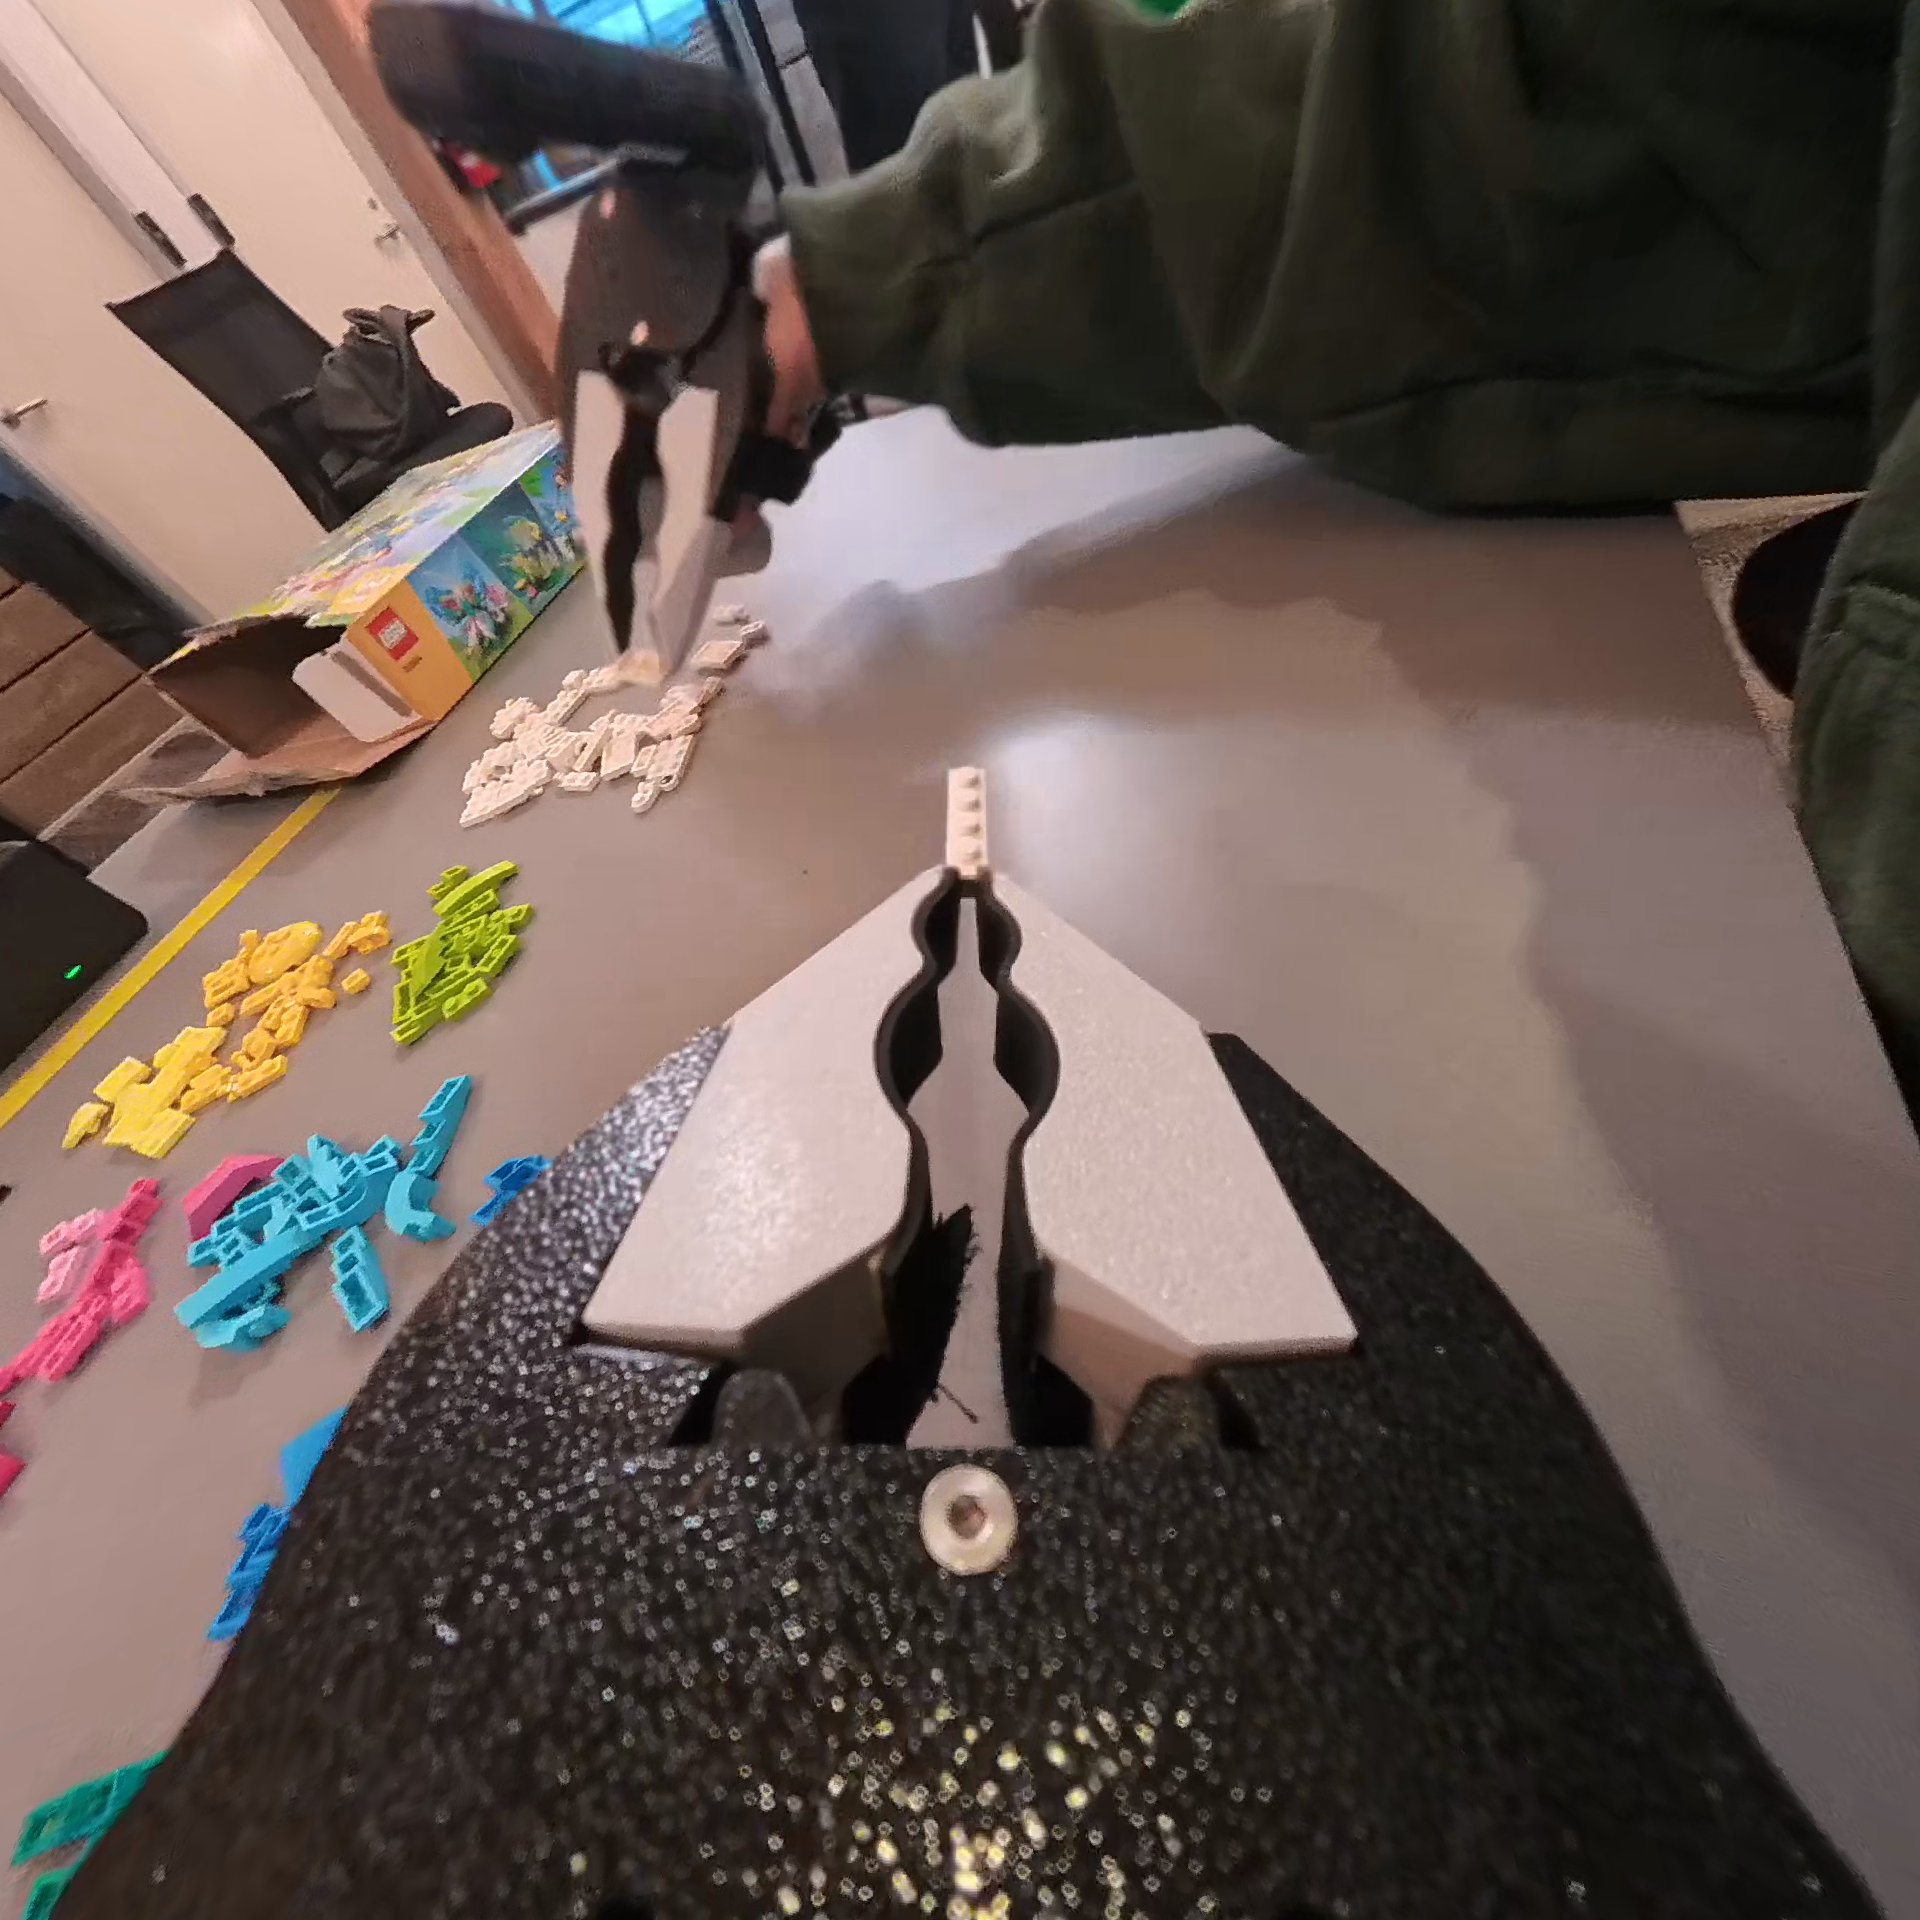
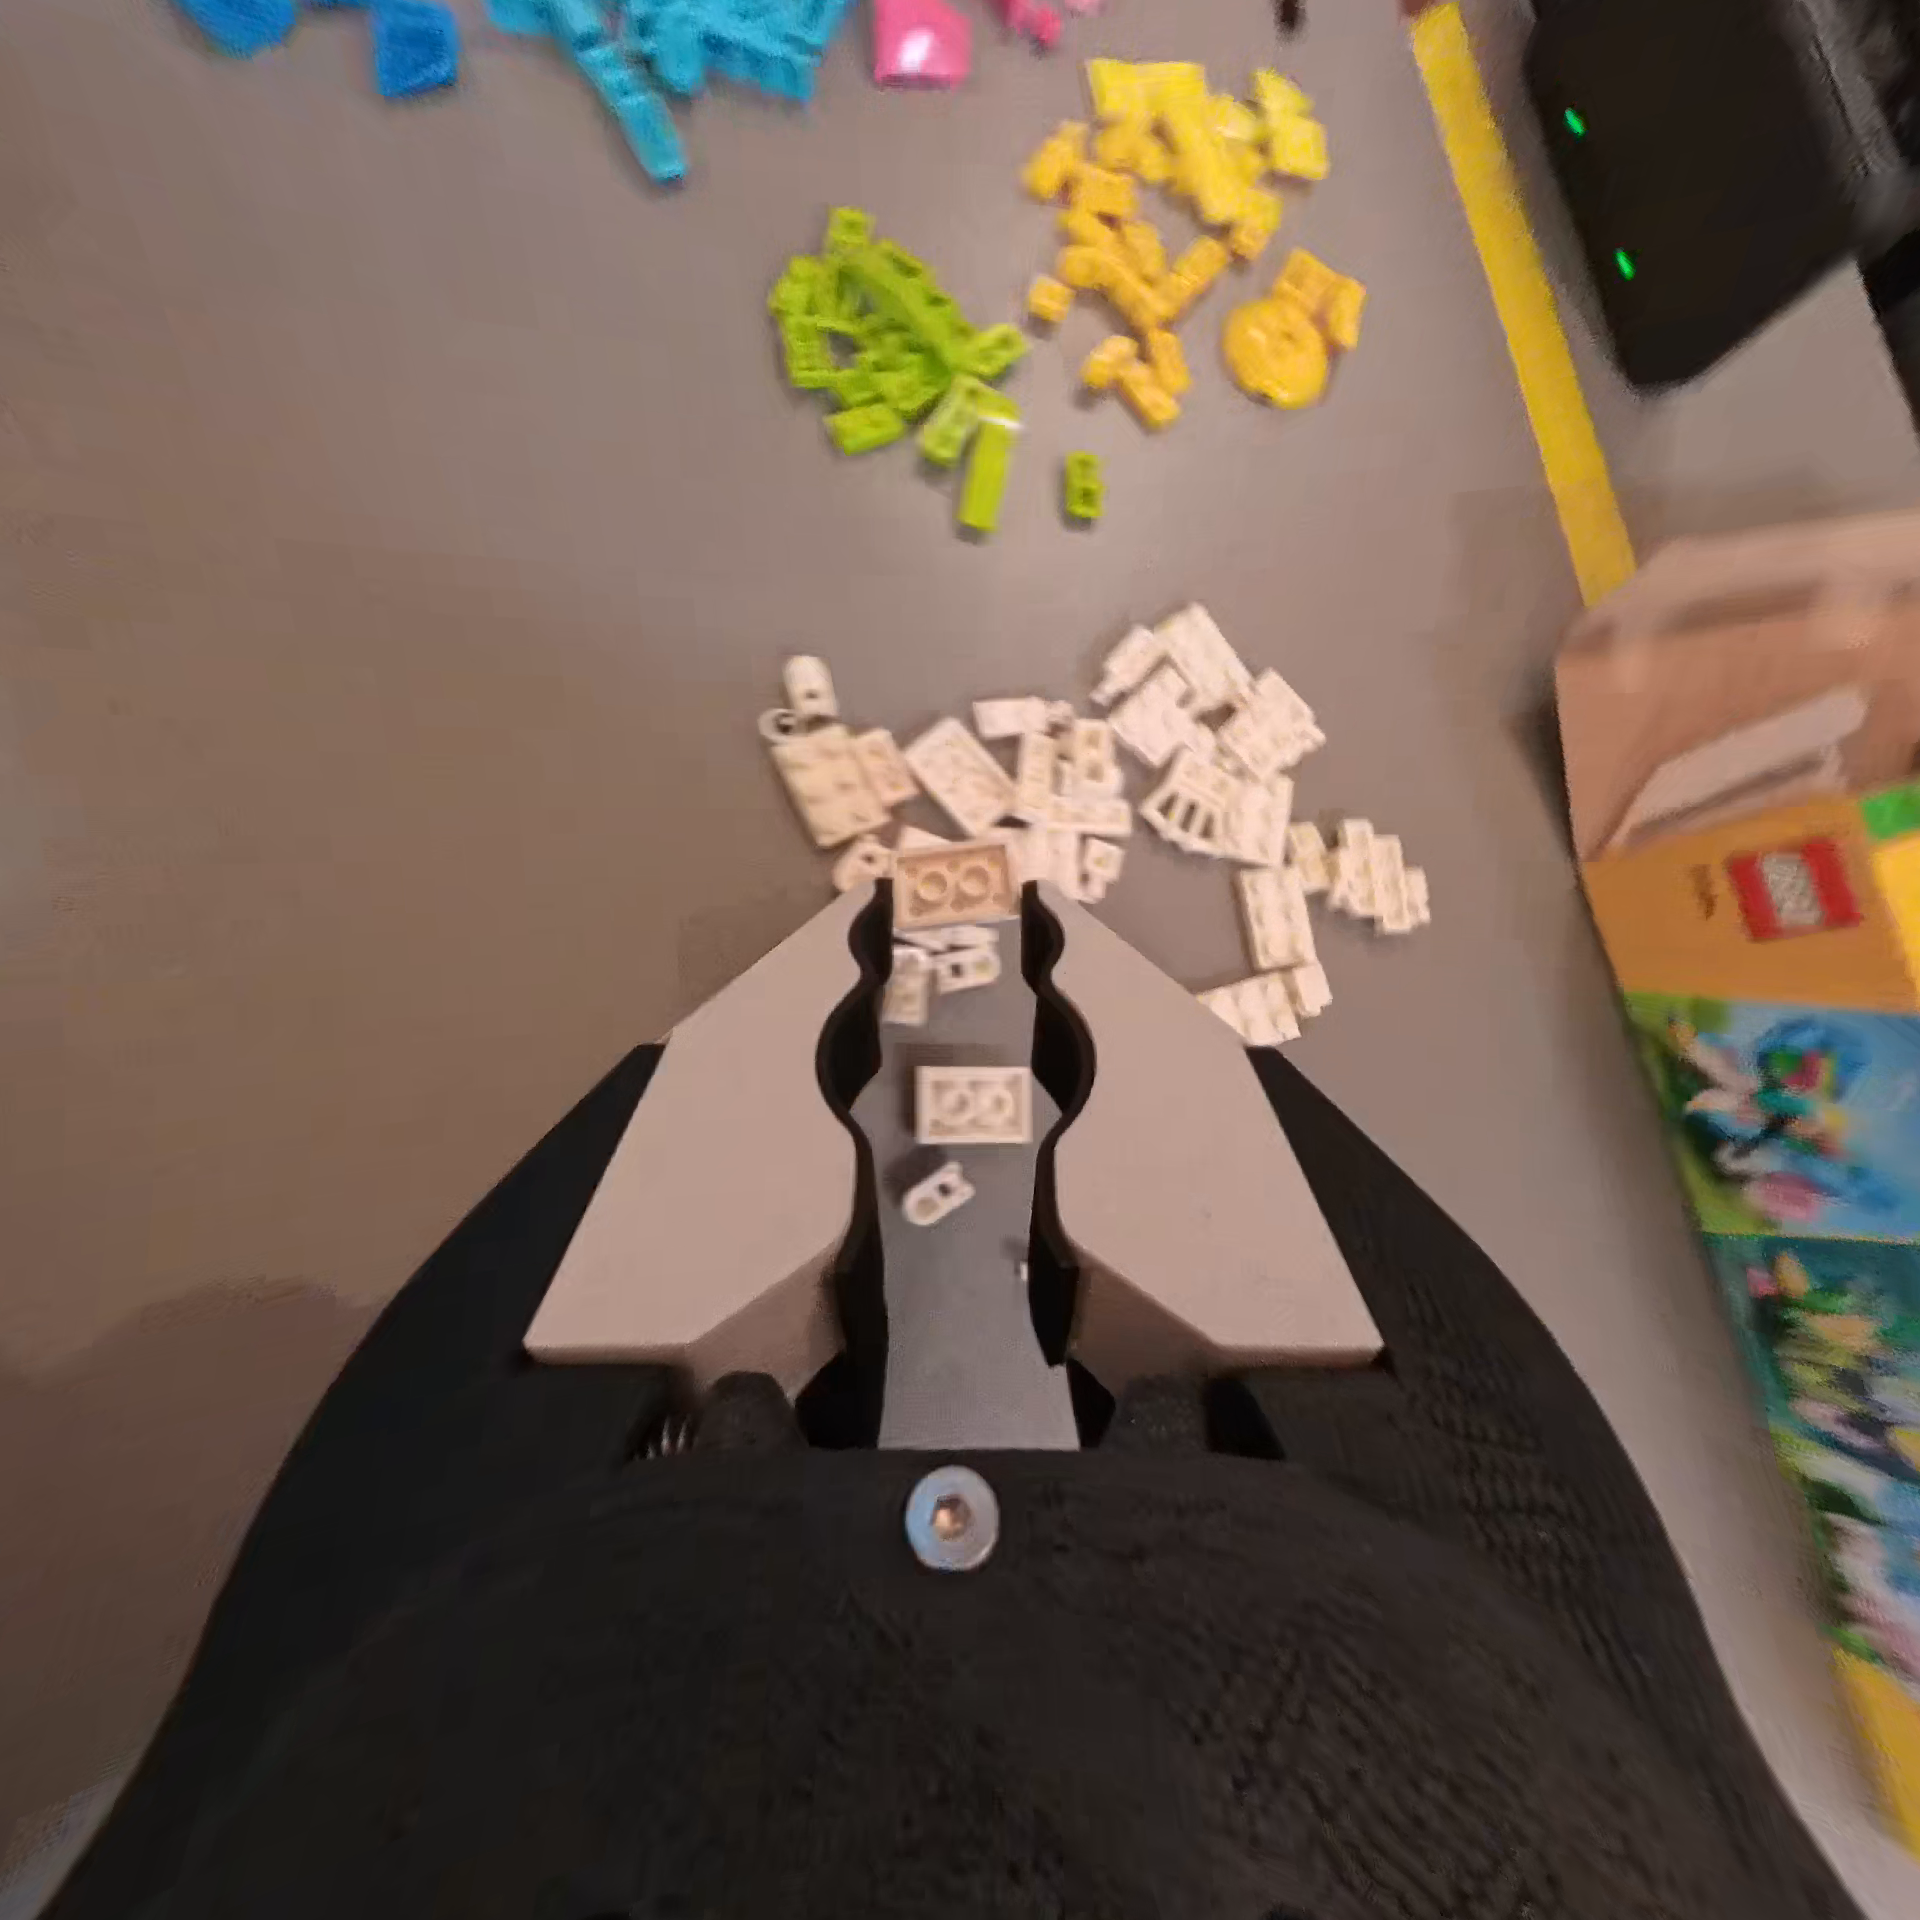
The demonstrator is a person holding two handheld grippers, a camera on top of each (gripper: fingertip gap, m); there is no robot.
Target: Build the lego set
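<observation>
My left gripper (image 1: 968, 878) is shut on a narrow white plate (image 1: 966, 821) with a row of studs, which sticks out forward just above the grey table. My right gripper (image 2: 956, 896) is shut on a small white two-by-three plate (image 2: 954, 881), underside up, at the near edge of the white brick pile (image 2: 1143, 790). In the left wrist view the right gripper (image 1: 649, 639) points down into that white pile (image 1: 592, 743), held by an arm in a green sleeve (image 1: 1351, 229).
Sorted piles lie on the table: lime green (image 2: 894, 343), yellow (image 2: 1195, 249), light blue (image 1: 312, 1236) and pink (image 1: 94, 1278). The set's box (image 2: 1766, 987) stands at the right beside yellow tape (image 2: 1517, 343). A black device (image 2: 1714, 187) sits beyond. Tip to tip, the grippers are about 25 cm apart. The right beside yellow tape (image 2: 1517, 343) is about 25 cm from my right fingertips.
</observation>
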